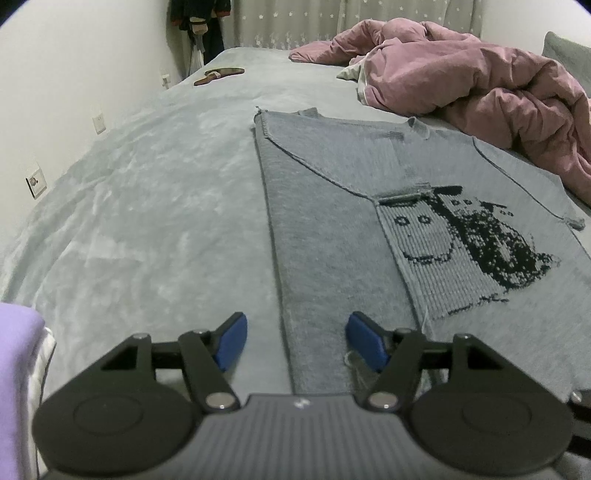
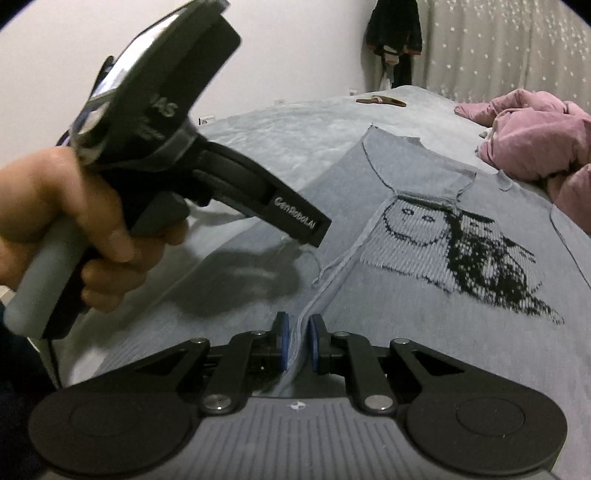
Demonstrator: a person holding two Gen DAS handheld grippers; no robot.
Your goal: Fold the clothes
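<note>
A grey knitted sweater [image 1: 332, 221] with a black cartoon pattern lies flat on the bed, its left side folded in over the front. My left gripper [image 1: 295, 339] hovers open above the sweater's near left edge, with nothing between its blue pads. In the right wrist view the same sweater [image 2: 443, 314] spreads ahead, and my right gripper [image 2: 298, 339] is shut on a raised ridge of its near hem. The body of the left gripper tool, held in a hand [image 2: 74, 221], floats above the sweater's left part.
A grey plush bedspread [image 1: 147, 203] covers the bed. A crumpled pink duvet [image 1: 480, 81] lies at the back right, touching the sweater's far edge. A brown hanger-like object [image 1: 218, 75] rests at the far end. Purple folded cloth [image 1: 16, 369] sits at the near left. Dark clothes [image 2: 393, 33] hang on the wall.
</note>
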